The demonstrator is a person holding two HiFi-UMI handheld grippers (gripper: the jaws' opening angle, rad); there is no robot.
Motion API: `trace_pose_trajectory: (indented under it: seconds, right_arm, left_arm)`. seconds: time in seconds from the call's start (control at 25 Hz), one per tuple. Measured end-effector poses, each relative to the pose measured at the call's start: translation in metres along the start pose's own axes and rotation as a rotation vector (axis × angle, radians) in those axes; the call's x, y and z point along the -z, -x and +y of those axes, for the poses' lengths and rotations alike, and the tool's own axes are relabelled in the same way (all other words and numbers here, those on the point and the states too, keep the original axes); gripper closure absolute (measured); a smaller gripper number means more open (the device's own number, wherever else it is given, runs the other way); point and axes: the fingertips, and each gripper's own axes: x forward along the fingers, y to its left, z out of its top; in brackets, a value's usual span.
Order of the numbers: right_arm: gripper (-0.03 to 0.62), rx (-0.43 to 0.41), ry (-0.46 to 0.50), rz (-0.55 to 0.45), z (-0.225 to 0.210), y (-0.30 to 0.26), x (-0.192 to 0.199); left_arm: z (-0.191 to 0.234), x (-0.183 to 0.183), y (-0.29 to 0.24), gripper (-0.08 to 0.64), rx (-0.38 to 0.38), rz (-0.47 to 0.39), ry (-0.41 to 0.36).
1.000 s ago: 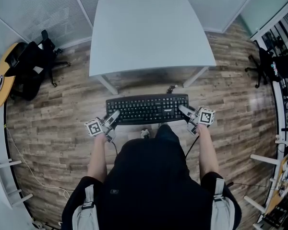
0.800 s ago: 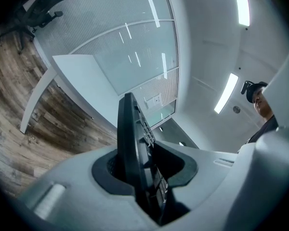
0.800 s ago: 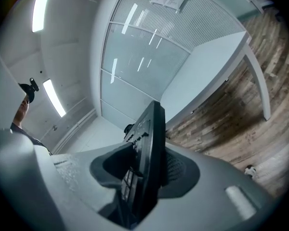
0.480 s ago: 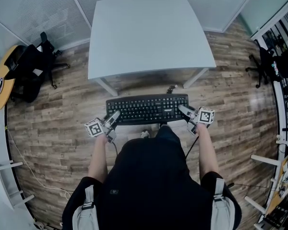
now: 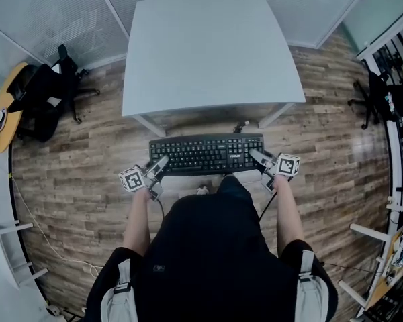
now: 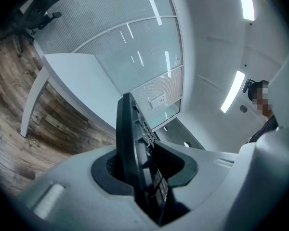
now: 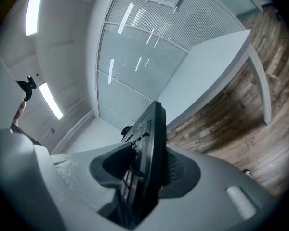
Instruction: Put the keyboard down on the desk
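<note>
A black keyboard hangs level in the air over the wooden floor, just short of the front edge of the white desk. My left gripper is shut on its left end and my right gripper is shut on its right end. In the left gripper view the keyboard stands edge-on between the jaws of the left gripper, with the desk beyond. The right gripper view shows the keyboard clamped the same way in the right gripper, desk behind.
A black office chair with a bag and a yellow guitar stand at the left. Another chair and shelves are at the right. A thin cable trails on the floor. Glass walls close the room behind the desk.
The desk's front edge has come nearer to the keyboard as the person moved toward it. Both grippers keep their hold on the keyboard's ends.
</note>
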Motion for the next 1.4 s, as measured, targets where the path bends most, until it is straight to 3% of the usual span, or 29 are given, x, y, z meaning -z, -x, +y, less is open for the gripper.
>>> trace_pose_trajectory:
  seconds: [0.4, 0.88, 1.4]
  right_arm:
    - [0.425, -0.017, -0.005, 0.02, -0.012, -0.006, -0.016]
    - [0.425, -0.04, -0.012, 0.061, -0.044, -0.007, -0.092]
    - [0.423, -0.07, -0.017, 0.128, -0.08, -0.013, -0.146]
  left_arm:
    - [-0.005, -0.007, -0.012, 0.426, -0.032, -0.019, 0.007]
    - [-0.003, -0.03, -0.078, 0.425, -0.069, -0.065, 0.019]
    - [-0.001, -0.037, -0.126, 0.419, -0.146, -0.1, 0.005]
